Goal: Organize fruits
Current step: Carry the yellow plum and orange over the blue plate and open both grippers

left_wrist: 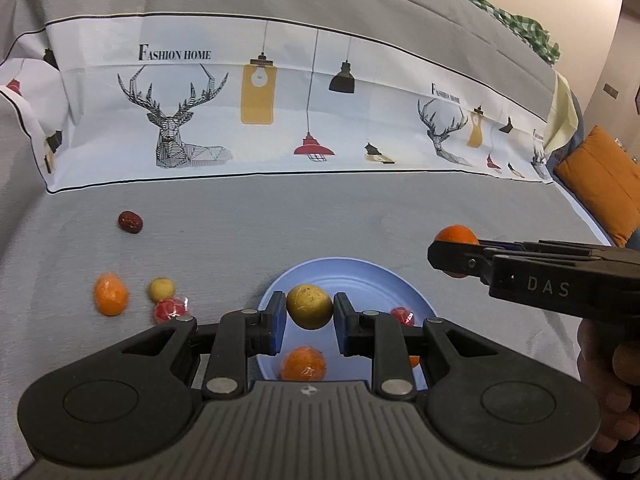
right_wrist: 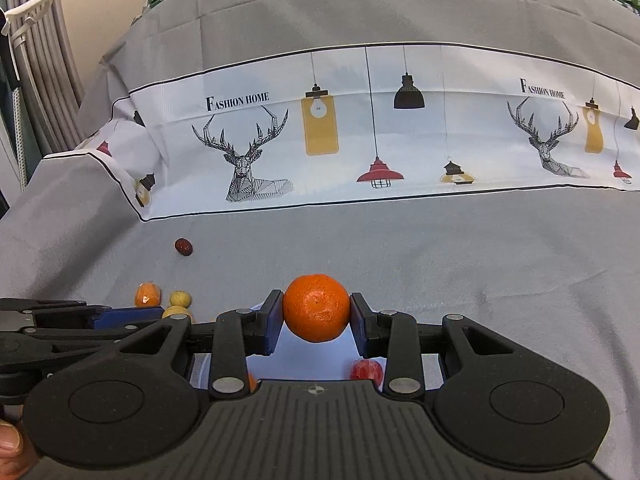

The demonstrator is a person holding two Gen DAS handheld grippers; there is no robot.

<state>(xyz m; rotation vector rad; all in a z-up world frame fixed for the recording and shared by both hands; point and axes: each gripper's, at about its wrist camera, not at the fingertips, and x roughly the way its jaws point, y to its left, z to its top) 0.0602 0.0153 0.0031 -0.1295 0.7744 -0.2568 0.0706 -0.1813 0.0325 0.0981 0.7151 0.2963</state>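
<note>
My left gripper is shut on a yellow-brown round fruit and holds it above the blue plate. In the plate lie an orange and a red wrapped fruit. My right gripper is shut on an orange over the plate's right side; it also shows in the left wrist view. On the grey cloth to the left lie a wrapped orange, a small yellow fruit, a red wrapped fruit and a dark red date.
A printed white cloth band with deer and lamps runs across the grey sofa back. An orange cushion sits at far right. A green checked cloth lies on top. The left gripper's side shows in the right wrist view.
</note>
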